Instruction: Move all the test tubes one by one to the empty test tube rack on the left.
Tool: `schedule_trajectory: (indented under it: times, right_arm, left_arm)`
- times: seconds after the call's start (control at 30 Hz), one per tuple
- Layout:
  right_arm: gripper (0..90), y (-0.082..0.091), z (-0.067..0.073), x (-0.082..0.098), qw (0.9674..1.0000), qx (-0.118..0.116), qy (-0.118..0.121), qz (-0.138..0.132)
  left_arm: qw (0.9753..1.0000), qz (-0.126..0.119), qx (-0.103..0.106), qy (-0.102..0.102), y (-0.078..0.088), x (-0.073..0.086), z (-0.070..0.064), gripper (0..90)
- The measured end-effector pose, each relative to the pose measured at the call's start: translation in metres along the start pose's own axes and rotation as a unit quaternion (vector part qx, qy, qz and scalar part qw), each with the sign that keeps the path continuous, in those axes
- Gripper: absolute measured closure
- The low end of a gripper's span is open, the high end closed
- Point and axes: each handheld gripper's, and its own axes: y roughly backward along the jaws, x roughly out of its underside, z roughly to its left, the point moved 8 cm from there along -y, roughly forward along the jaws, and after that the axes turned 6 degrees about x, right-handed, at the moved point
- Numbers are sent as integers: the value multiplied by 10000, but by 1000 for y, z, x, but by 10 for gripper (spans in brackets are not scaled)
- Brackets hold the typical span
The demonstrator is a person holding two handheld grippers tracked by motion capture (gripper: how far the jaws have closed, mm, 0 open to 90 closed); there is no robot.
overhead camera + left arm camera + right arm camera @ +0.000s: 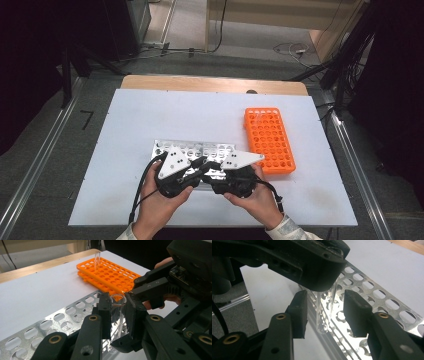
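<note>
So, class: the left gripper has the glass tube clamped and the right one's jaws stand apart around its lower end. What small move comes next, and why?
Probably draw the right gripper back, away from the glass tube. Its jaws stand apart with gaps on both sides of the tube, while the left gripper is shut on the tube near its rim, above the metal rack. The handover looks done.

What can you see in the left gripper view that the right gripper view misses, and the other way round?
Left gripper view: the orange rack with one tube standing in it, and the held tube's open rim, pinched between the left gripper.

Right gripper view: that tube's rounded bottom hanging free between the right gripper, whose jaws stand apart from the glass.

Both: the clear tube in the left gripper's jaws, the metal rack with its round holes, and the white table.
</note>
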Motion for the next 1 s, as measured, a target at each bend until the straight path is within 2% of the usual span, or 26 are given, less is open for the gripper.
schedule_trajectory:
  times: [0.2, 0.3, 1.0]
  right_arm:
    - [347, 1, -1, -1, 10000, 77, -9, -42]
    - [297, 2, -1, -1, 9999, 110, -34, -67]
    - [281, 20, -17, 7, 9992, 316, -143, -175]
  left_arm:
    - [10000, 37, 7, -11, 1, -1, 0, 761]
    - [10000, -2, 0, 1, 3, -2, 1, 761]
    - [9999, -97, -60, 48, 12, -8, 7, 762]
